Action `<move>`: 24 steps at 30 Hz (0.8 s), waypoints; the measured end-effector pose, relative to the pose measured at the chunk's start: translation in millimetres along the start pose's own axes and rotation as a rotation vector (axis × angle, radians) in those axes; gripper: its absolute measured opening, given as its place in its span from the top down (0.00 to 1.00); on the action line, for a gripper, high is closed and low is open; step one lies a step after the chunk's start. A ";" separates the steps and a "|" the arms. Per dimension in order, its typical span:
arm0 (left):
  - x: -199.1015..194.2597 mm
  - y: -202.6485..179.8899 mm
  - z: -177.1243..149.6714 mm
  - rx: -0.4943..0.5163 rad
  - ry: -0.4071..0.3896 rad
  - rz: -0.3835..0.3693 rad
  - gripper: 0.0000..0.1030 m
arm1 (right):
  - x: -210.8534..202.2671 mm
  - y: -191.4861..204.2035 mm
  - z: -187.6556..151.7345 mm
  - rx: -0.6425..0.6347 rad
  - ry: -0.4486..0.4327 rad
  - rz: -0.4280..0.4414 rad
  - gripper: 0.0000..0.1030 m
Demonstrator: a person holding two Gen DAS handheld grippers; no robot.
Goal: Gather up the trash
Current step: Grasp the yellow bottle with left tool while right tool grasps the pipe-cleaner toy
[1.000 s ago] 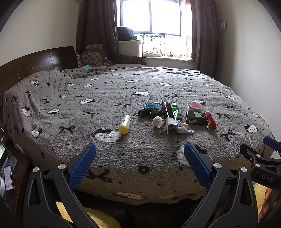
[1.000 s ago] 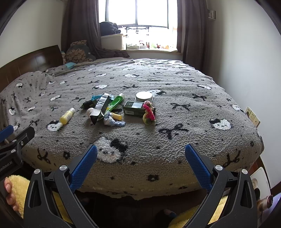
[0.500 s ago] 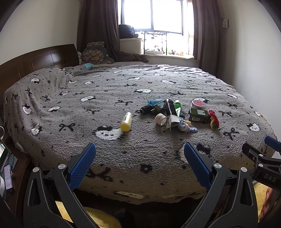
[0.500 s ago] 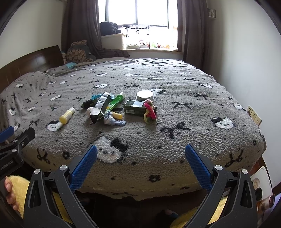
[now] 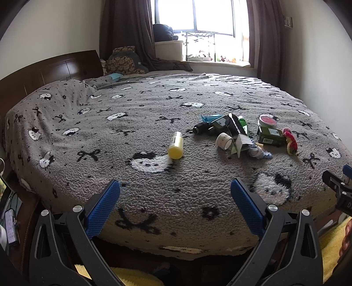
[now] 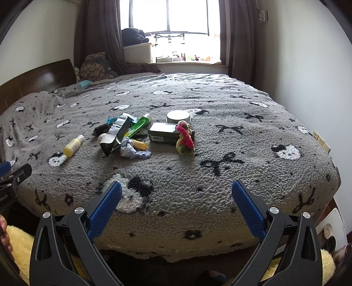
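A heap of trash lies on the grey patterned bed point(image 5: 123, 167) point(image 6: 253, 158): a yellow bottle point(image 5: 176, 145) point(image 6: 73, 146), a dark carton point(image 6: 115, 136) point(image 5: 236, 129), a green tube point(image 6: 140, 125), a tape roll point(image 5: 224, 141), a dark green box point(image 5: 270, 136) point(image 6: 164, 133), a round tin point(image 5: 267, 120) point(image 6: 178, 116), a pink and yellow toy point(image 5: 290, 142) point(image 6: 184, 139) and a crumpled bluish scrap point(image 6: 132, 151). My left gripper point(image 5: 175, 191) and right gripper point(image 6: 176, 191) both hang open over the bed's near edge, short of the heap, holding nothing.
A dark wooden headboard point(image 5: 52, 68) and pillows stand at the far left, a curtained window point(image 5: 209, 17) behind the bed. A phone point(image 5: 10, 224) lies at the lower left. Wall sockets point(image 6: 320, 139) are on the right. Yellow fluffy fabric point(image 6: 19, 248) lies below the bed edge.
Both grippers have moved forward toward the bed, so the heap looks a little closer. Their jaws stay open and nothing on the bed has moved.
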State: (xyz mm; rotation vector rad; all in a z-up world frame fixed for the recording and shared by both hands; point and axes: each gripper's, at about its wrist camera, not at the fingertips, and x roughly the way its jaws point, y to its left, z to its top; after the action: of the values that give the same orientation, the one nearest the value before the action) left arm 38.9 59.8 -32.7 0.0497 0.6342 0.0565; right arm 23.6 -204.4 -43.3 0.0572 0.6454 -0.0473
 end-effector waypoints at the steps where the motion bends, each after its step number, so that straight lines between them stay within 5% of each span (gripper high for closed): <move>1: 5.0 4.4 -0.3 -0.001 0.001 0.010 0.08 | 3.8 -0.3 -0.9 -0.001 0.007 -0.002 0.03; 11: 70.5 11.9 11.5 0.057 0.106 -0.008 0.08 | 63.8 -5.4 17.8 0.009 0.106 0.073 0.03; 18: 119.9 6.1 30.0 0.077 0.175 -0.027 0.18 | 116.1 -15.5 41.6 -0.001 0.154 -0.017 0.08; 24: 160.4 4.4 43.9 0.085 0.208 -0.022 0.23 | 144.2 -27.2 56.6 0.030 0.156 -0.012 0.11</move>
State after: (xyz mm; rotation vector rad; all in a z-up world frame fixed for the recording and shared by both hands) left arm 193.7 73.8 -91.8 0.1198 0.8448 0.0130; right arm 170.9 -239.1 -86.0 0.0868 0.8012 -0.0647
